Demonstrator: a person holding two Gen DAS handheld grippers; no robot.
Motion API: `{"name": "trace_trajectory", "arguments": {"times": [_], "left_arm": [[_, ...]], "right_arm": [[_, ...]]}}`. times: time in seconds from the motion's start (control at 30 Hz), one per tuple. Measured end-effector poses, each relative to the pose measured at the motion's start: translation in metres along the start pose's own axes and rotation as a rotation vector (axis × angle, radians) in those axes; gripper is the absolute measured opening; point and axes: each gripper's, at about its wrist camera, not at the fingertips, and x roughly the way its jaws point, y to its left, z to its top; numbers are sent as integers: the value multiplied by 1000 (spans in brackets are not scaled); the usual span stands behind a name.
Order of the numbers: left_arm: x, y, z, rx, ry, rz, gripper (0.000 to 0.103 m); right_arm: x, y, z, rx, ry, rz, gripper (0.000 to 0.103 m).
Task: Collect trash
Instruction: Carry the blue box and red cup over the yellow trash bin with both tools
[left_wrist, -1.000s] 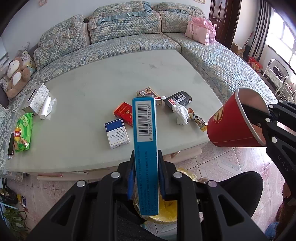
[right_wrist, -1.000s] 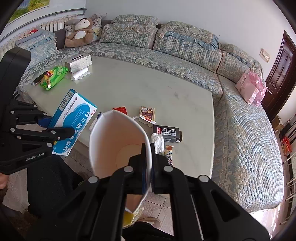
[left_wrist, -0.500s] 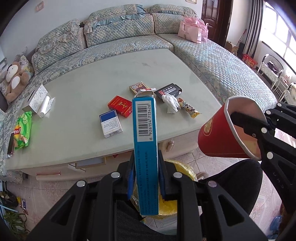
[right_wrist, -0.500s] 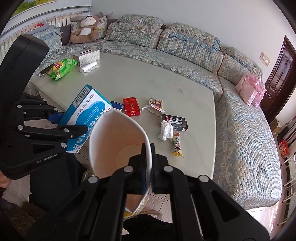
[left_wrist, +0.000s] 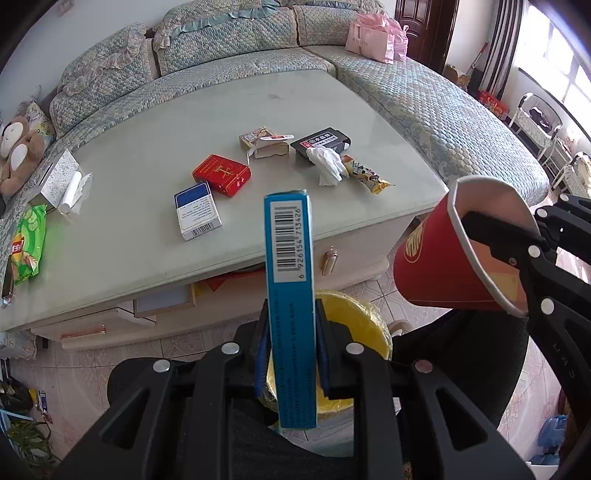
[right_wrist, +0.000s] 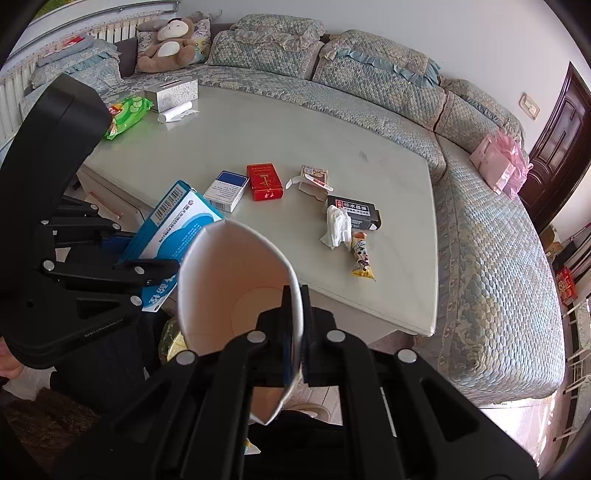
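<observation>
My left gripper (left_wrist: 291, 332) is shut on a tall blue box (left_wrist: 290, 280) with a barcode, held upright above a yellow-lined trash bin (left_wrist: 354, 332) on the floor. My right gripper (right_wrist: 294, 321) is shut on the rim of a red paper cup (right_wrist: 236, 288), squashed, white inside; the cup also shows in the left wrist view (left_wrist: 454, 258). On the table (left_wrist: 147, 155) lie a red pack (left_wrist: 221, 174), a blue-and-white pack (left_wrist: 197, 210), an opened small carton (left_wrist: 264, 142), a black box (left_wrist: 321, 142), a crumpled tissue (left_wrist: 327, 164) and a snack wrapper (left_wrist: 367, 177).
A tissue box (left_wrist: 59, 175), a paper roll (left_wrist: 70, 192) and a green snack bag (left_wrist: 29, 240) sit at the table's left end. A curved sofa (left_wrist: 424, 99) wraps the table, with a pink bag (left_wrist: 373, 40) and a plush monkey (left_wrist: 18, 155). Drawers (left_wrist: 162, 302) face me.
Both grippers have pulled back and away from the table with the blue box and the cup still held. The yellow bin now shows more fully below the box.
</observation>
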Motion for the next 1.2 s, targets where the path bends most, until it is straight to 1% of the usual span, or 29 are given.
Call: {"name": "trace_trajectory", "arguments": {"times": [0.07,0.17,0.37,0.53,0.77,0.97,1.2], "left_arm": [[9,1,-4,-3,20,-17,21],[21,0,-10,0,35,-17,21],[44,0,-23,-14,69,-44,21],[68,0,-37,-31,113,-79,21],[109,0,-54,-46,191,-97,21],[142,-1,-66,-57,252,-120,21],[175,-2,-76,-61,283,-137,21]], "right_arm": [[5,1,-5,3,11,-2,5],[15,2,-13,10,33,7,5],[33,9,-27,10,64,12,5],[49,14,-42,15,93,27,5],[79,20,-66,29,155,46,5],[103,22,-78,39,196,52,5],[139,24,-92,52,254,71,5]]}}
